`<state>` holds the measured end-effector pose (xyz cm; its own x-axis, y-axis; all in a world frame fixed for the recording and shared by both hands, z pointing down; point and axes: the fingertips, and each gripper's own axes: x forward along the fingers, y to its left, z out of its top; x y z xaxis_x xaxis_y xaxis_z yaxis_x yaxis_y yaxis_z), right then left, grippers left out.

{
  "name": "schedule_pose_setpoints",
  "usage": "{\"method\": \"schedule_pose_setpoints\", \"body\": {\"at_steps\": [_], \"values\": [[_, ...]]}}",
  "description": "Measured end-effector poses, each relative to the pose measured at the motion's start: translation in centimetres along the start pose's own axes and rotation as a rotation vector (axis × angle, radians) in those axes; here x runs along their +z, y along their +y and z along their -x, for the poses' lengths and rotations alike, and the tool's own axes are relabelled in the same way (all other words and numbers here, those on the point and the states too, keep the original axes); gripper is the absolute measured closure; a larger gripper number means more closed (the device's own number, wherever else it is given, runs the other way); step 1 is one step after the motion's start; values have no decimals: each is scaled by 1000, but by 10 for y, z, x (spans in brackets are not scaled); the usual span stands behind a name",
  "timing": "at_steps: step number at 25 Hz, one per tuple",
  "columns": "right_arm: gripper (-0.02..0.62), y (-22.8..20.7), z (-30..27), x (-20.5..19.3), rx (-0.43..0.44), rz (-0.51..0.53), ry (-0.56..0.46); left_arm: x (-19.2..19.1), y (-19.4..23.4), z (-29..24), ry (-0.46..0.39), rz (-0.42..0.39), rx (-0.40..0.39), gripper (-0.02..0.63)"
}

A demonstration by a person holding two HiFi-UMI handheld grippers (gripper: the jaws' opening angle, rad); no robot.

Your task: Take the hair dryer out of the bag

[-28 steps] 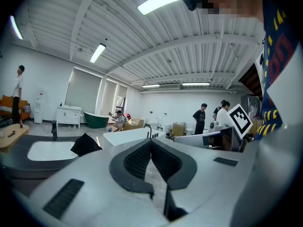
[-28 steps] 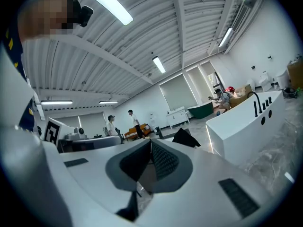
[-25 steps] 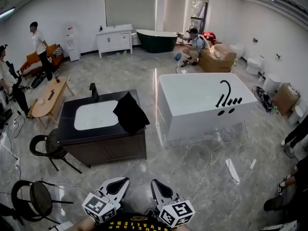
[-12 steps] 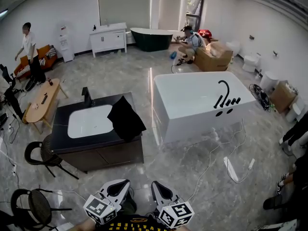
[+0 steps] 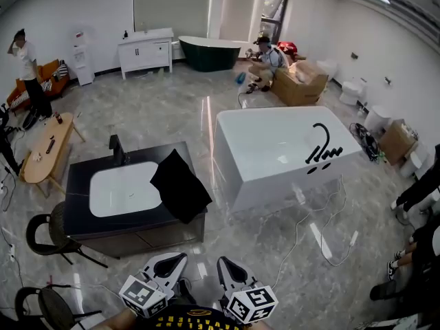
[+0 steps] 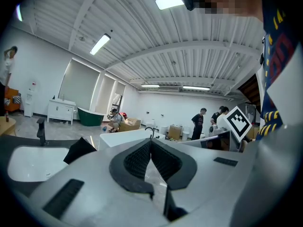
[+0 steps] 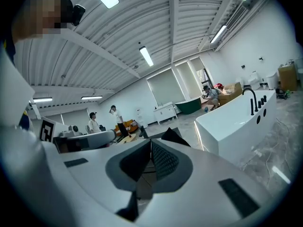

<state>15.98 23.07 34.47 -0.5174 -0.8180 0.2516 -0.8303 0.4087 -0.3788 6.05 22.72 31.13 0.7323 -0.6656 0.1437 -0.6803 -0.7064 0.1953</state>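
Low at the near edge of the head view, left gripper (image 5: 172,262) and right gripper (image 5: 227,267) side by side over grey floor, well apart from everything else, marker cubes nearest the camera. Further out on the left, dark vanity (image 5: 77,179) with white basin (image 5: 124,190) and black tap (image 5: 117,150) at its far edge. Black bag (image 5: 180,192) lying on the vanity's right end, touching the basin's right rim and hanging over the near right corner. Hair dryer itself not to be made out, bag shut over whatever it holds. Right of the vanity, white bathtub (image 5: 275,150) with black fittings on its right rim, white cable (image 5: 302,232) trailing on the floor near it. Black chair (image 5: 48,229) just left of the vanity, wooden table (image 5: 45,153) beyond that, standing person (image 5: 27,67) at far left. Far back, white cabinet (image 5: 146,50), dark green tub (image 5: 210,52), crouching person (image 5: 265,60) beside a cardboard box (image 5: 299,84). Left gripper view: jaws pressed together, ribbed pads meeting at the tip, nothing pinched; bag a dark wedge far left past the jaws, basin left of it, bathtub straight beyond the tip, other gripper's marker cube at right. Right gripper view: jaws likewise pressed together on nothing; bag's black peak just above the tip, well beyond it, bathtub to the right, two people standing far left by the wooden table.
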Motion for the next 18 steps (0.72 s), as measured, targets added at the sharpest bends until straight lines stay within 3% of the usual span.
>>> {"method": "schedule_pose_setpoints", "body": {"at_steps": [8,18], "values": [[588,21,-73,5,-24,79,63,6,79,-2,-54,103,-31,603],[588,25,-125,10,-15,107,123,0,132,-11,-59,142,-11,603]]}}
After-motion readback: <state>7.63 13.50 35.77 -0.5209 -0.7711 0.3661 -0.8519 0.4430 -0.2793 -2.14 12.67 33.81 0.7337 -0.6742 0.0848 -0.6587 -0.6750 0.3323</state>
